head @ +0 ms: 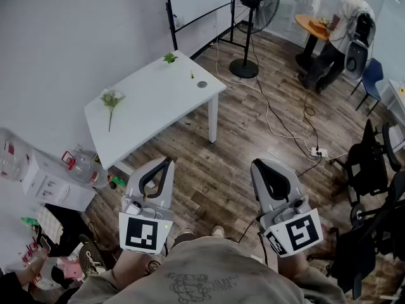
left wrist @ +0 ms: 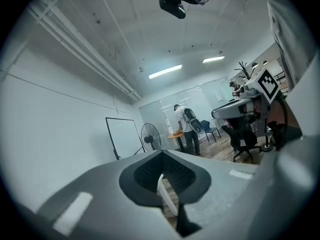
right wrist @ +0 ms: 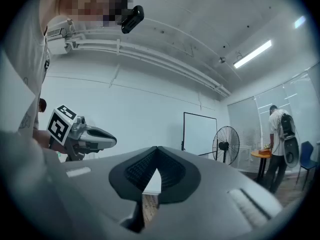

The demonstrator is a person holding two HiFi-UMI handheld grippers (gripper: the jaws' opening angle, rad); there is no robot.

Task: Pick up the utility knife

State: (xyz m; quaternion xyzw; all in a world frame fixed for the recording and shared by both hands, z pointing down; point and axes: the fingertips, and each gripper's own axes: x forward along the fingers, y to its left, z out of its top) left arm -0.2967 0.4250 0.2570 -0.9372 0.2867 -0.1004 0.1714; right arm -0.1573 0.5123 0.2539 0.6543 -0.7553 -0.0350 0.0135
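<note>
A white table stands some way ahead on the wood floor. Near its far right corner lies a small yellow object, possibly the utility knife, too small to be sure. Beside it is a grey round item. My left gripper and right gripper are held close to my chest, well short of the table. Both are shut with nothing between the jaws. The left gripper view shows its closed tips pointing up into the room; the right gripper view shows the same.
A green sprig and a flower stem lie on the table. A standing fan, floor cables and a power strip are beyond it. Office chairs stand right, water bottles left, and a person far back.
</note>
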